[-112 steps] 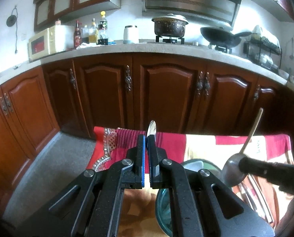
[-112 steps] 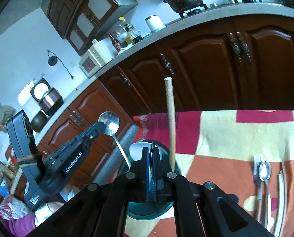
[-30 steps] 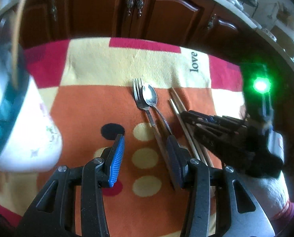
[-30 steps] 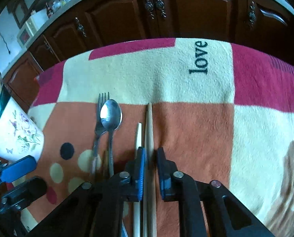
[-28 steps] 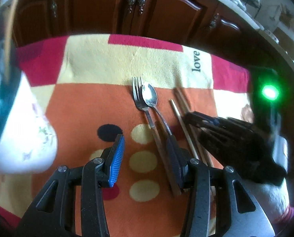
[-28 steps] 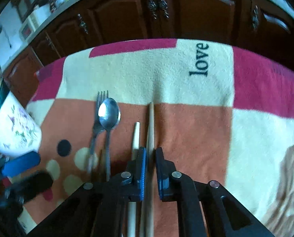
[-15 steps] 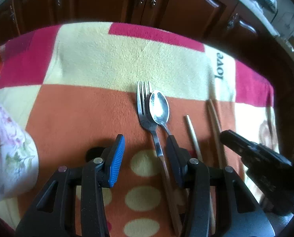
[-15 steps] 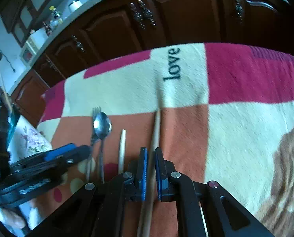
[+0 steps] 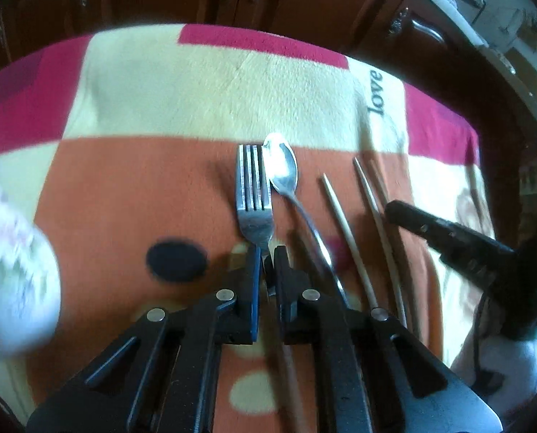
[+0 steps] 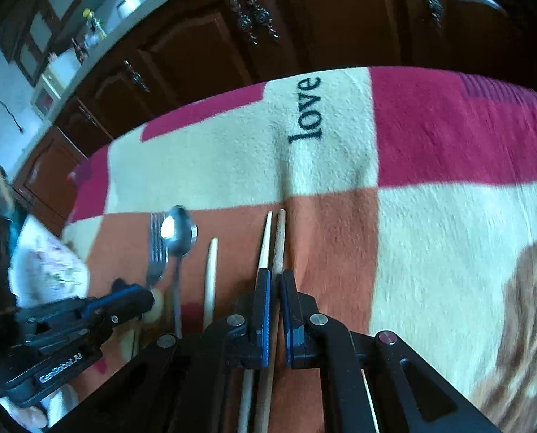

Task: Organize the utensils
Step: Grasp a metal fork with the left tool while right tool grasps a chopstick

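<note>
A steel fork (image 9: 254,195) lies on the orange part of the blanket, with a steel spoon (image 9: 282,169) just right of it and pale chopsticks (image 9: 344,231) further right. My left gripper (image 9: 267,252) is shut on the fork's neck, low on the cloth. My right gripper (image 10: 274,278) is shut on a brown chopstick (image 10: 278,241), which lies beside a lighter chopstick (image 10: 264,241). The fork (image 10: 156,249) and spoon (image 10: 178,232) also show in the right wrist view, with the left gripper (image 10: 138,299) over the fork's handle.
A white floral cup (image 9: 12,274) stands at the left edge; it also shows in the right wrist view (image 10: 48,270). The checked blanket (image 9: 203,86) with the word "love" covers the table. Dark wooden cabinets (image 10: 304,25) stand beyond the far edge.
My left gripper has moved in over the fork and closed on its neck; it was wide open before. My right gripper stays shut on the brown chopstick and has shifted slightly.
</note>
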Available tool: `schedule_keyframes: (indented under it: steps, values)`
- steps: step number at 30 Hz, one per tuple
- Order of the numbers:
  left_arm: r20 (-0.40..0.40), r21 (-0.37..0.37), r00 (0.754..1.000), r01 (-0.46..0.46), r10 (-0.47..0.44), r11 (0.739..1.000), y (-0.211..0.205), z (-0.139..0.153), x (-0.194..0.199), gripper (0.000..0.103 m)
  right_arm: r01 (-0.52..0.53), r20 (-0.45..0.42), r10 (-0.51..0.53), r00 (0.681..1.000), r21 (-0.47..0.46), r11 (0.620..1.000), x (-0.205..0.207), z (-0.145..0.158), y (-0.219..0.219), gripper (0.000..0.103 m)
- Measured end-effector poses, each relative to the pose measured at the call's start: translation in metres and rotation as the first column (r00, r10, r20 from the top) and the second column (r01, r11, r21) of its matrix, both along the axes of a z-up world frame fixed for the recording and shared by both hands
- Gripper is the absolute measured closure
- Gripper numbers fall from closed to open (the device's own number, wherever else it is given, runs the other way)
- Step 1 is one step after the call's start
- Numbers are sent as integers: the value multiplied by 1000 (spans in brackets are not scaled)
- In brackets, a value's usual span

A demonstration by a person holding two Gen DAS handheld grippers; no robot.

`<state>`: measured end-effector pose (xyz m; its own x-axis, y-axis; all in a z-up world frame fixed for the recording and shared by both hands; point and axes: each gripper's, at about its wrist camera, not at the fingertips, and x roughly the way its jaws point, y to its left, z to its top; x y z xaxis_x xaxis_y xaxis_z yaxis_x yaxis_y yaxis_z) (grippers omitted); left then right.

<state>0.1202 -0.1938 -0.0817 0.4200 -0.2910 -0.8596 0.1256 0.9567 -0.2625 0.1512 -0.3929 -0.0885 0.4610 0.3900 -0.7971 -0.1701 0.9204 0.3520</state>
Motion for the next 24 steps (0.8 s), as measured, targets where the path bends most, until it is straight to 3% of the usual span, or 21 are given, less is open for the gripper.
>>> schedule_keyframes:
  steps: [2, 5, 9, 12, 13, 14, 22, 24]
  values:
    - [-3, -7, 1000, 14, -14, 1000, 5, 1, -14, 98, -7, 2, 7, 1000, 23, 1000, -11, 4, -5, 98]
    - [5, 11, 999, 43, -43, 999, 7, 4, -31, 98, -9, -15, 9, 1000, -15, 1000, -23, 4, -10, 98]
    - [6, 9, 999, 45, -45, 999, 5, 8, -32, 98, -31, -65, 29, 997, -27, 999, -19, -4, -11, 98]
    - [22, 19, 1000, 21, -21, 1000, 6, 13, -23, 81, -38, -61, 34, 998, -57, 998, -14, -4, -8, 95]
    - [23, 17, 1000, 10, -10, 1000, 7, 12, -19, 71, -42, -59, 38, 998, -64, 997, -13, -4, -6, 95]
    - [27, 20, 1000, 2, -2, 1000, 8, 11, -15, 68, -43, -57, 39, 998, -68, 997, -11, -4, -5, 94]
    - [45, 55, 999, 4, -7, 998, 1, -3, 11, 69, -42, -25, 41, 999, -15, 999, -6, -7, -11, 94]
    - [46, 44, 999, 21, -23, 999, -3, -4, 14, 83, -37, -15, 37, 999, 21, 999, -6, -9, -16, 94]
